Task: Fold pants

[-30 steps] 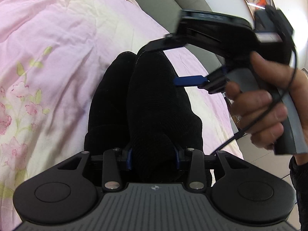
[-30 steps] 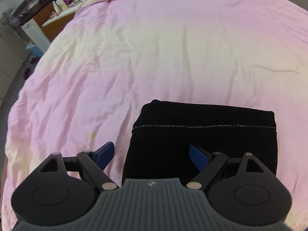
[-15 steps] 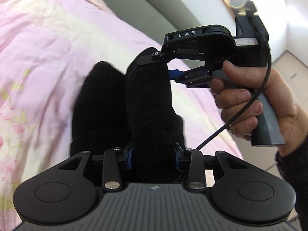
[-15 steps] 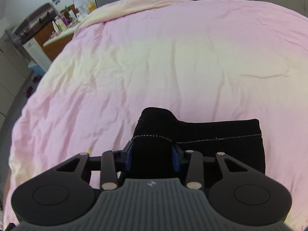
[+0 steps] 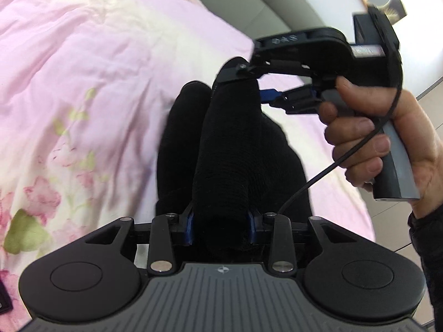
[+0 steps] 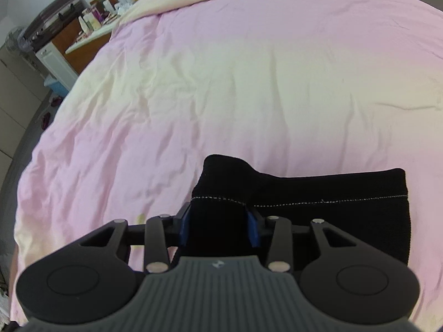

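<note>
The black knit pants [image 5: 235, 152] lie folded on the pink bedcover [image 5: 83, 55]. My left gripper [image 5: 221, 227] is shut on a thick bunched fold at their near end. At the far end my right gripper [image 5: 250, 84], held by a person's hand [image 5: 368, 138], pinches the other corner. In the right wrist view the right gripper [image 6: 220, 227] has the stitched corner of the pants [image 6: 332, 221] raised between its blue pads. Its jaws are opening slightly while the pads still press the fabric.
The pink bedcover [image 6: 249, 83] stretches wide beyond the pants, with a floral print [image 5: 41, 199] on the left. A dresser with bottles [image 6: 83, 27] stands past the bed's far left corner. A grey headboard [image 5: 263, 0] and floor [image 5: 401, 235] border the bed.
My right gripper went from wide open over the pants' edge to closed on the corner, which now stands raised. The left gripper kept its hold on the bunched fold and shifted a little.
</note>
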`<state>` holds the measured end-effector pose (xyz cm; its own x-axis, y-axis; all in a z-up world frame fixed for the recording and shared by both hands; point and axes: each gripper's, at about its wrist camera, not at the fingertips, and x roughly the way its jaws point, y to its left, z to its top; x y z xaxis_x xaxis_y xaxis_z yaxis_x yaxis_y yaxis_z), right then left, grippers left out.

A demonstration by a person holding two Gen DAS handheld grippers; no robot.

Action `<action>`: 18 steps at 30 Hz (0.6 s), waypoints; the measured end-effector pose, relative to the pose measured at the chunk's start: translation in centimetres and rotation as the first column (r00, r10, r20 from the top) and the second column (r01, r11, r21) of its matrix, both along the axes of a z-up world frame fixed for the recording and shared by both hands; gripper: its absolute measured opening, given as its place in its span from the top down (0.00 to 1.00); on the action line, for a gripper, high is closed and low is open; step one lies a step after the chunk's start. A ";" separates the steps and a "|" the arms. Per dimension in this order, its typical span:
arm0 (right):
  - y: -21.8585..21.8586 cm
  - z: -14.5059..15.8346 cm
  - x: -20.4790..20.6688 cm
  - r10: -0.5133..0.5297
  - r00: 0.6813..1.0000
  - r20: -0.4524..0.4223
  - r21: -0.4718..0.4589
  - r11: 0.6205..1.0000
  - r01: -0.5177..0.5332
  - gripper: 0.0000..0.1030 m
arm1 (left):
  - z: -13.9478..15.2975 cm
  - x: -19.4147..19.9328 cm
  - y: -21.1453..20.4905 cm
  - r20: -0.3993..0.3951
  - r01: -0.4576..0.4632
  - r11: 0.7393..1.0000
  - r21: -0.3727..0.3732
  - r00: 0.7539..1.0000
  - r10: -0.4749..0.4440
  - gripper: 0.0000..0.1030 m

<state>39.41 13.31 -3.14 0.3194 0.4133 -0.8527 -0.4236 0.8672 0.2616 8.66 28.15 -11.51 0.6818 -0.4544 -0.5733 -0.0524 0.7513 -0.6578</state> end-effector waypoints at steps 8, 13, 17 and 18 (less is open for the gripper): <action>-1.2 -0.1 -1.1 0.053 0.998 0.037 0.108 0.993 -0.057 0.44 | -1.7 -0.2 1.7 -0.039 -0.030 0.999 -0.038 0.999 0.029 0.54; -8.0 2.7 -6.5 0.047 0.985 0.168 0.177 0.981 -0.077 0.62 | -1.1 -0.3 1.5 -0.034 -0.041 0.999 -0.025 0.999 0.040 0.53; -10.4 -1.1 -11.4 0.083 0.967 0.239 0.050 0.994 -0.098 0.82 | -0.5 -1.0 1.3 -0.015 -0.051 0.999 -0.014 0.999 0.051 0.53; -10.5 -2.7 -12.8 0.117 0.968 0.221 0.026 0.992 -0.126 0.82 | -0.5 -1.1 1.3 -0.015 -0.053 0.999 -0.007 0.999 0.052 0.53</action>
<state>26.61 2.79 -5.85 0.4417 0.4927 -0.7498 -0.5763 0.7963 0.1838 7.53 29.46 -12.01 0.6962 -0.4226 -0.5803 -0.1016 0.7422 -0.6624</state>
